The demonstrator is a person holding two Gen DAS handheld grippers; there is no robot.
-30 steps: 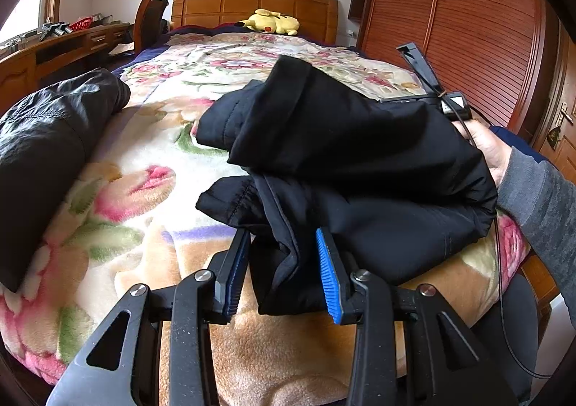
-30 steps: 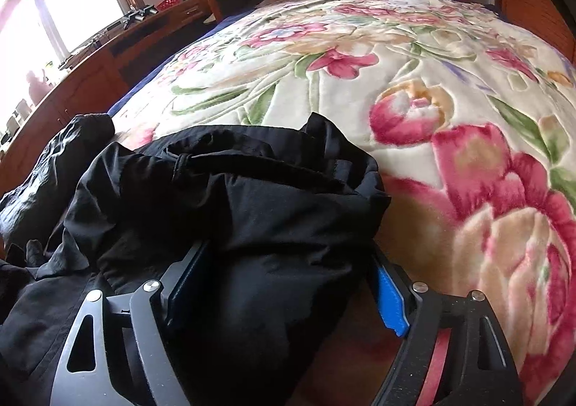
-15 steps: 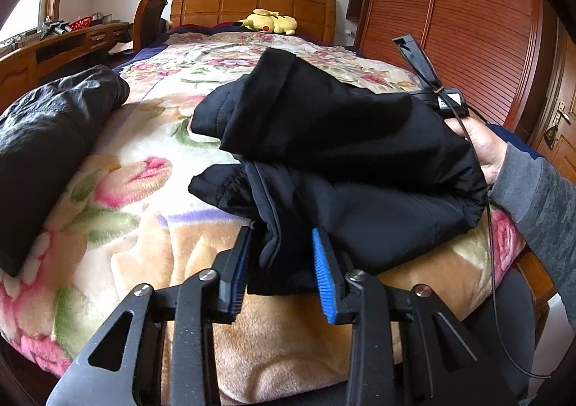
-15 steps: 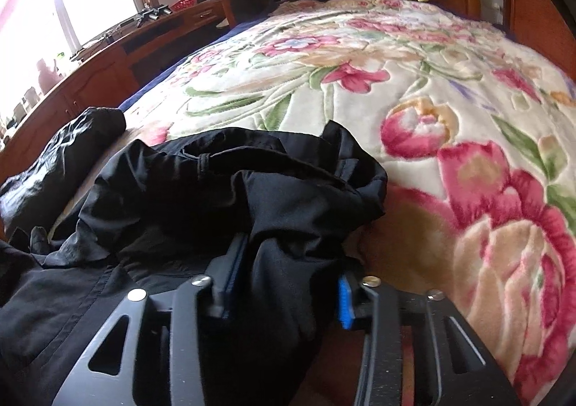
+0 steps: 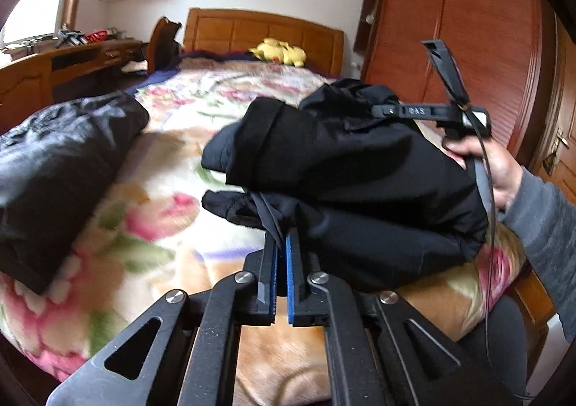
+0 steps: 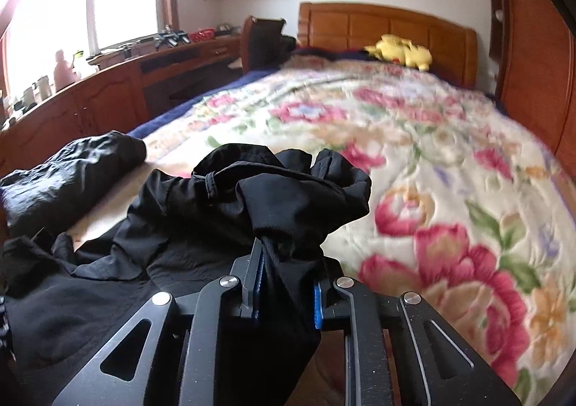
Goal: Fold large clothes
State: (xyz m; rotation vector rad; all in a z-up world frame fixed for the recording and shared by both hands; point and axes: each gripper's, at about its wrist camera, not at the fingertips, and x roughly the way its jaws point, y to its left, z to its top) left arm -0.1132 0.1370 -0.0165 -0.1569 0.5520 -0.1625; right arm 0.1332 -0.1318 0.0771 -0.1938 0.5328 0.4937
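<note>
Both tools have just closed. The left tool (image 5: 282, 244), gaping around the hem a moment ago, is now pinched nearly flat on an edge of the black garment (image 5: 352, 168) at frame centre; the right tool (image 6: 286, 269) has narrowed onto a thick bunch of the same cloth. The garment has risen off the floral bed (image 6: 450, 168), so a lift or carry of the folded bundle seems underway.

Bulky black jacket (image 5: 352, 168), folded into a bundle, near foot of floral bedspread, second dark garment (image 5: 61, 161) beside it
</note>
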